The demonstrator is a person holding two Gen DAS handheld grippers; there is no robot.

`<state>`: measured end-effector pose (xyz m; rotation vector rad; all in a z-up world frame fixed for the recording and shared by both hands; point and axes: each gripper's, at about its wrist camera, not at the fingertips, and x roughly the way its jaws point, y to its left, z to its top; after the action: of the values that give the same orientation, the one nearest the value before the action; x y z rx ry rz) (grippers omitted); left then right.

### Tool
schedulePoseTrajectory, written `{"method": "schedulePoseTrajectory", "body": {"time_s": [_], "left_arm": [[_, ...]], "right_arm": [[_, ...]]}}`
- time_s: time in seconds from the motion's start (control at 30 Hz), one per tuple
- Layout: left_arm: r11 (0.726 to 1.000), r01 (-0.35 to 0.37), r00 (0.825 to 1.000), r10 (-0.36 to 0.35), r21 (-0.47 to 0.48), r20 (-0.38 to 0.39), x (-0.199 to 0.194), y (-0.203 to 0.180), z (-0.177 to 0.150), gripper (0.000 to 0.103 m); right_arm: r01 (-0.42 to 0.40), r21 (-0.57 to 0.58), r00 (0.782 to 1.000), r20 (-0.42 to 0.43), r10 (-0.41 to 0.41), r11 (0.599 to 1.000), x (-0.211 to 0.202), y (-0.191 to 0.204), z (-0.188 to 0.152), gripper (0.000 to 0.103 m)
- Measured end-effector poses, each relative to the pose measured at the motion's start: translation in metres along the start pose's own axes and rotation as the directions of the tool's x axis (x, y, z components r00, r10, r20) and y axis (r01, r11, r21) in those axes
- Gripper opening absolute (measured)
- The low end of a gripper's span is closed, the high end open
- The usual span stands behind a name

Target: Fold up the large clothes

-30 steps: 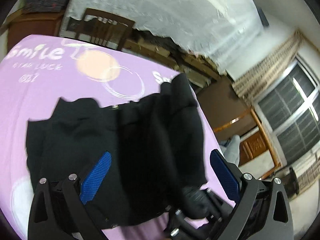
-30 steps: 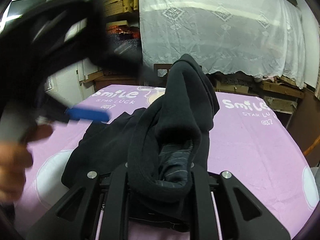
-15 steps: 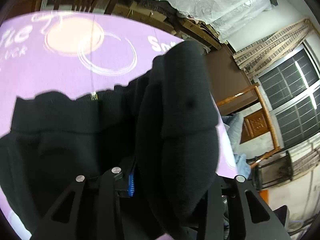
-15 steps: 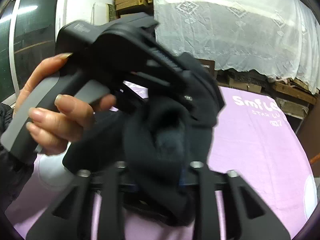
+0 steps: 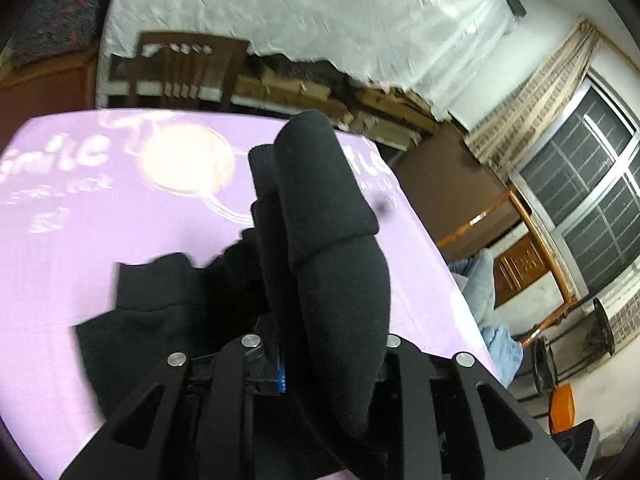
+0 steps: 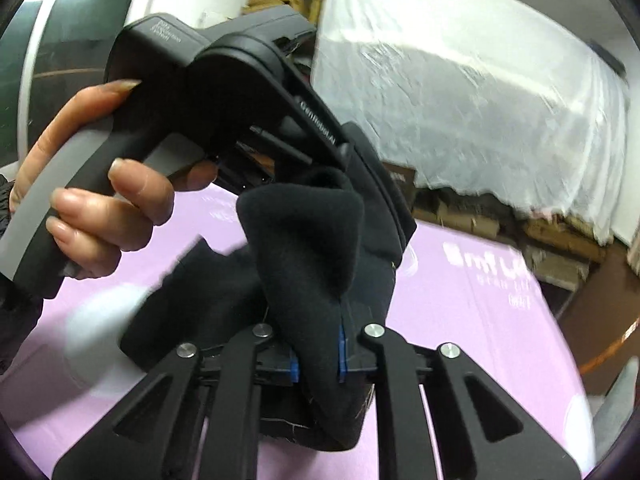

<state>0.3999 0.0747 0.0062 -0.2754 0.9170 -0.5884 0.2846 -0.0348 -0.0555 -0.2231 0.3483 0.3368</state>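
Left tool (image 5: 320, 372) is clenched on a thick fold of the black garment (image 5: 332, 264), lifted above the purple table (image 5: 80, 240). Right tool (image 6: 318, 354) pinches the same garment (image 6: 304, 256) between its blue pads (image 6: 341, 350), close beside the left hand (image 6: 92, 200).

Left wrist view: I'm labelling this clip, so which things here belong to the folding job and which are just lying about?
Part of the job:
- black fleece garment, clamped in the left gripper and the right gripper
- purple printed table cover under it

Just lying about:
- brown wooden chair
- white lace sheet
- pale blue clothes beyond the cover's edge
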Motion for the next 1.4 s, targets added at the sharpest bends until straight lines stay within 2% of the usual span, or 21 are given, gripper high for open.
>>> {"method": "schedulePoseTrajectory", "body": {"time_s": [0.1, 0.23, 0.33, 0.5, 0.53, 0.6, 0.67, 0.7, 0.87, 0.93, 1.03, 1.2, 1.33, 1.4], "left_arm": [[0.999, -0.024, 0.999, 0.025, -0.033, 0.032, -0.029, 0.036, -0.016, 0.024], [0.991, -0.02, 0.999, 0.025, -0.132, 0.039, -0.045, 0.092, -0.043, 0.025], [0.973, -0.009, 1.0, 0.014, -0.232, 0.023, -0.04, 0.141, -0.068, 0.028], [0.957, 0.003, 1.0, -0.003, -0.291, -0.001, -0.02, 0.177, -0.086, 0.037], [0.958, 0.003, 1.0, -0.001, -0.288, 0.007, -0.018, 0.18, -0.088, 0.04], [0.961, -0.042, 0.999, 0.046, -0.272, 0.006, -0.015, 0.181, -0.089, 0.062], [0.961, -0.068, 0.997, 0.074, -0.267, 0.01, -0.015, 0.184, -0.092, 0.069], [0.962, -0.063, 0.998, 0.069, -0.267, 0.014, -0.015, 0.186, -0.092, 0.069], [0.961, -0.07, 0.997, 0.078, -0.269, 0.022, -0.015, 0.182, -0.091, 0.073], [0.96, -0.081, 0.995, 0.092, -0.269, 0.029, -0.021, 0.18, -0.091, 0.073], [0.956, -0.132, 0.985, 0.155, -0.261, 0.07, -0.042, 0.175, -0.089, 0.073], [0.945, -0.189, 0.961, 0.234, -0.268, 0.149, -0.077, 0.166, -0.088, 0.071], [0.953, -0.178, 0.957, 0.225, -0.244, 0.183, -0.093, 0.145, -0.088, 0.07], [0.962, -0.189, 0.956, 0.227, -0.197, 0.188, -0.096, 0.125, -0.088, 0.07]], "right_arm": [[-0.042, -0.071, 0.999, -0.002, 0.042, 0.997, 0.001, 0.033, 0.015, 0.012], [-0.104, -0.16, 0.994, -0.039, 0.099, 0.982, 0.016, 0.077, 0.013, 0.014], [-0.16, -0.22, 0.985, -0.104, 0.14, 0.962, 0.037, 0.107, 0.004, 0.015], [-0.171, -0.359, 0.973, -0.205, 0.102, 0.917, 0.07, 0.15, -0.018, 0.016], [-0.17, -0.373, 0.972, -0.218, 0.092, 0.912, 0.074, 0.155, -0.022, 0.016], [-0.161, -0.402, 0.973, -0.218, 0.076, 0.901, 0.077, 0.163, -0.027, 0.021], [-0.157, -0.425, 0.975, -0.211, 0.071, 0.891, 0.078, 0.169, -0.031, 0.027], [-0.153, -0.435, 0.976, -0.207, 0.066, 0.887, 0.078, 0.173, -0.034, 0.03], [-0.183, -0.467, 0.97, -0.229, 0.082, 0.865, 0.076, 0.188, -0.043, 0.058], [-0.2, -0.475, 0.968, -0.23, 0.098, 0.857, 0.069, 0.191, -0.045, 0.061], [-0.197, -0.469, 0.971, -0.216, 0.105, 0.861, 0.055, 0.184, -0.04, 0.061], [-0.251, -0.316, 0.961, -0.196, 0.195, 0.915, 0.028, 0.14, -0.011, 0.061], [-0.275, -0.206, 0.958, -0.146, 0.249, 0.939, 0.008, 0.106, 0.011, 0.061], [-0.285, -0.14, 0.955, -0.122, 0.27, 0.948, 0.005, 0.089, 0.025, 0.061]]}}
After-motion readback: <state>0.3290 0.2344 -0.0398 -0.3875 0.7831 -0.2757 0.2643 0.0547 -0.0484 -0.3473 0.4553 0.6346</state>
